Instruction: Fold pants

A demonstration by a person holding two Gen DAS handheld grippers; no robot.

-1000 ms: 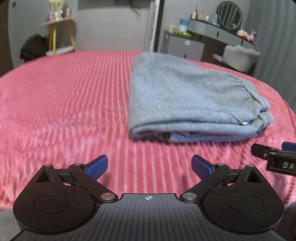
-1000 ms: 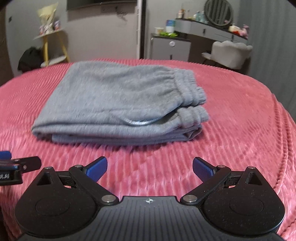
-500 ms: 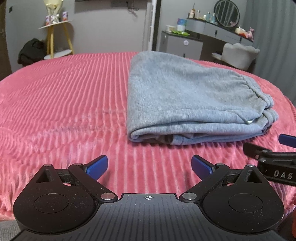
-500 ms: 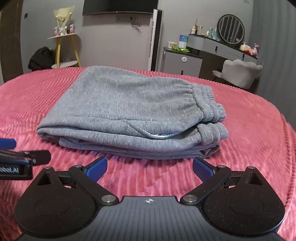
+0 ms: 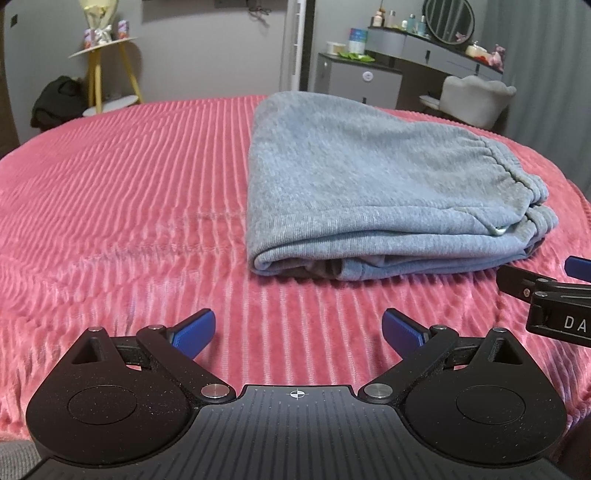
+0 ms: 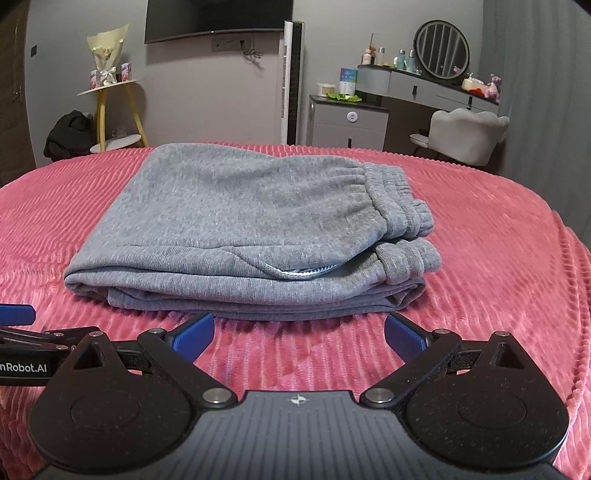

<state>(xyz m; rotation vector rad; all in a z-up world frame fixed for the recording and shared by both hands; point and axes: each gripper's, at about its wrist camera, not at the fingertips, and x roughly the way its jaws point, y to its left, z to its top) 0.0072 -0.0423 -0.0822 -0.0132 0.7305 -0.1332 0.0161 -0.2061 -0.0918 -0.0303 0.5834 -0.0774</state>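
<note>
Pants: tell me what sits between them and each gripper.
Nothing visible does. Only bare pink bedspread lies between the open right gripper and the near edge of the folded pants. The open left gripper likewise faces bare bedspread, with the pants ahead and to its right.

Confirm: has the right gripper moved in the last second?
Yes: the right gripper edged toward the pants and tilted up; the wall TV now shows.
</note>
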